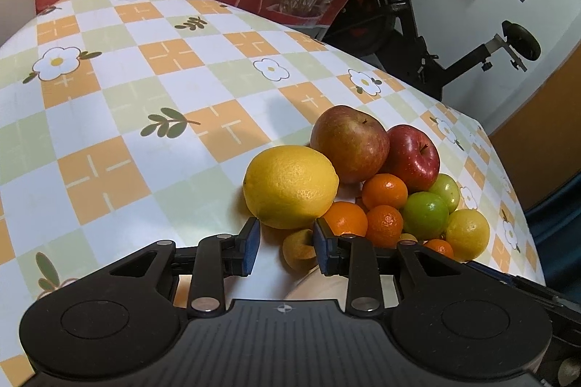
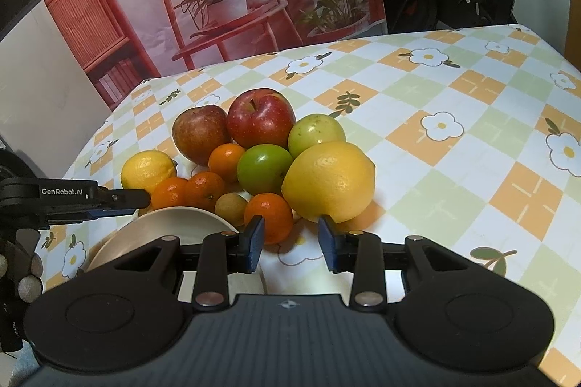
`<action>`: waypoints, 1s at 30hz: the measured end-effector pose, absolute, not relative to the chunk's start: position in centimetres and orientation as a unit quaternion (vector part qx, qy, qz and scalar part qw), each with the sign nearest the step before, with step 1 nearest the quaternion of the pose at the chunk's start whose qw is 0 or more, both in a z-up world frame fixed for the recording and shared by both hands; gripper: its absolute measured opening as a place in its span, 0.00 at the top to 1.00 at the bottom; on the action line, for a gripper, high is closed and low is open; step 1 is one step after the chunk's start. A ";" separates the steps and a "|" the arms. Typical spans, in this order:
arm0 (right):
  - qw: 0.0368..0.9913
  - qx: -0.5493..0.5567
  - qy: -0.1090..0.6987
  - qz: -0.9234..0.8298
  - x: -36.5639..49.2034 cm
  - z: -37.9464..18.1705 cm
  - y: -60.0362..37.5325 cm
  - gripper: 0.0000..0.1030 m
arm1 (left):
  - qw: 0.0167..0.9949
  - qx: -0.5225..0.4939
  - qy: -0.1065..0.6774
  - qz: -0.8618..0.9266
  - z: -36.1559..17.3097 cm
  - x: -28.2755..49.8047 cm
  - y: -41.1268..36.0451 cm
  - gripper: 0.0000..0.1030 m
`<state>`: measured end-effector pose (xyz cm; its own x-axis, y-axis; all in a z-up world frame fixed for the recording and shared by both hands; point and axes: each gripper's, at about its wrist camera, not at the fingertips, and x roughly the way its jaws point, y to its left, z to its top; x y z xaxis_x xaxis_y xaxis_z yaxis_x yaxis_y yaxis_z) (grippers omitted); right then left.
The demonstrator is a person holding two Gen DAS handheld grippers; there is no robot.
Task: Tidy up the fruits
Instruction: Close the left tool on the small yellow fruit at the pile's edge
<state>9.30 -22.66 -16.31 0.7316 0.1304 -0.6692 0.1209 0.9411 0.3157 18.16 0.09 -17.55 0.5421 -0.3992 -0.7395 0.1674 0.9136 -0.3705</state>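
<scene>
Heaped together on the checked, flower-printed counter (image 2: pixel 454 103), the fruits were found as one tight cluster: two large yellow lemons, two red apples (image 2: pixel 260 120), two round green fruits, several small orange mandarins and a small tan round fruit (image 2: pixel 231 208). A cream ceramic bowl (image 2: pixel 170 227) was seen tilted at the near edge of the heap, just beside the mandarins.

The right tongs (image 2: pixel 291 240) were held pointing downward at the near side of the pile, with the blue pads standing a modest way apart and nothing pressed between them. The larger yellow lemon (image 2: pixel 328 181) was seen just ahead and slightly to the right of the gap, its long axis lying roughly across the line of the tongs, and a mandarin (image 2: pixel 270 218) just ahead on the left, partly behind the left pad. Neither was gripped.

The left tongs (image 1: pixel 286 241) were likewise angled down from the opposite side of the heap, parted a little and empty. The other lemon (image 1: pixel 290 187) lay directly ahead, long axis crosswise, close to the fingertips though contact could not be confirmed.

Each lemon was judged nearest to the tongs facing it. A wider opening would probably be needed before either lemon could be taken, since both looked broader than the present gaps.
</scene>
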 end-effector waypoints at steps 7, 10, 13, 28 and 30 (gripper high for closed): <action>0.912 0.178 0.369 0.003 9.4 -16.6 -22.8 0.64 | 0.868 -0.115 0.452 -0.170 -17.7 17.9 -0.6 0.62; 0.912 0.179 0.369 0.003 9.4 -16.6 -22.8 0.64 | 0.868 -0.116 0.451 -0.172 -17.8 17.8 -0.7 0.62; 0.912 0.180 0.370 0.004 9.4 -16.5 -22.8 0.64 | 0.870 -0.111 0.448 -0.173 -17.8 17.7 -0.9 0.63; 0.917 0.167 0.360 0.030 9.6 -14.6 -21.9 0.64 | 0.877 -0.097 0.444 -0.159 -17.4 17.1 0.6 0.78; 0.915 0.163 0.368 0.043 10.3 -14.1 -21.7 0.64 | 0.877 -0.097 0.443 -0.161 -17.4 17.0 0.8 0.78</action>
<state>10.32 -21.73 -14.12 0.7256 0.1989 -0.6588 0.0404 0.9433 0.3294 17.01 0.82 -17.40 0.5562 -0.3691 -0.7446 0.1966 0.9290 -0.3136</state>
